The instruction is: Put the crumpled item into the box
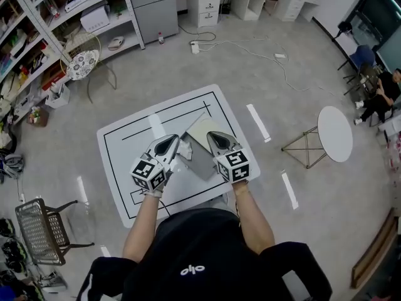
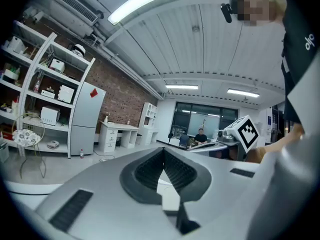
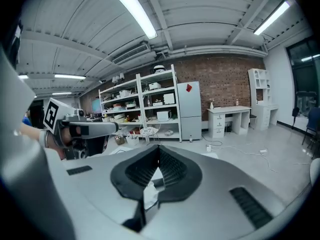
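In the head view a white crumpled item [image 1: 185, 148] lies on the white mat [image 1: 125, 144], between my two grippers. Just beyond it sits the open box [image 1: 199, 129], pale inside, with a grey panel [image 1: 199, 167] on its near side. My left gripper [image 1: 170, 138] hovers just left of the crumpled item, jaws shut with nothing between them [image 2: 164, 152]. My right gripper [image 1: 213, 135] is over the box's right side, also shut and empty [image 3: 158, 151]. Under its jaws a bit of the crumpled item [image 3: 149, 193] shows.
The mat with black lines lies on a grey floor. A round white side table [image 1: 335, 133] stands to the right and a wire chair [image 1: 42, 231] at the near left. Shelves [image 1: 56, 17] line the far left. Cables [image 1: 250, 46] run across the floor behind. A person [image 1: 382, 96] sits far right.
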Demonstrator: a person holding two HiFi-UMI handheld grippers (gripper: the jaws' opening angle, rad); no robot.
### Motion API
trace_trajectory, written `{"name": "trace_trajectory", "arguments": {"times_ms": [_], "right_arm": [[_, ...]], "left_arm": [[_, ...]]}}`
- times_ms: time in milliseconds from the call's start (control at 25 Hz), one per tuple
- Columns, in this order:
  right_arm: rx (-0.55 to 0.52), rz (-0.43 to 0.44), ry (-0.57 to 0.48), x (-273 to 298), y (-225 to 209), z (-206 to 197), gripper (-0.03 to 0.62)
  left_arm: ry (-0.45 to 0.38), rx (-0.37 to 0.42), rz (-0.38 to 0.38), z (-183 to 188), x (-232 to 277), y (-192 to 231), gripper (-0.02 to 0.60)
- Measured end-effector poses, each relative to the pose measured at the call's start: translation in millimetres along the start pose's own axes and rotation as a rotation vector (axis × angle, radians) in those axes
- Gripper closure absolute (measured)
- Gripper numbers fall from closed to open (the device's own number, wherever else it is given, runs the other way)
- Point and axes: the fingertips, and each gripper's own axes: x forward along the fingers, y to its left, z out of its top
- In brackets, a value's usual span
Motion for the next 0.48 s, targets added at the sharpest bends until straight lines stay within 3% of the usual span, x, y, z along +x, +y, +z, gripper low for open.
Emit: {"name": "trace_trajectory", "arguments": {"times_ms": [480], "right_arm": [[0.009, -0.092, -0.083, -49, -20, 20, 0.585]], "left_arm": [[-0.011, 0.022, -0.047, 20, 13, -21, 0.574]]}}
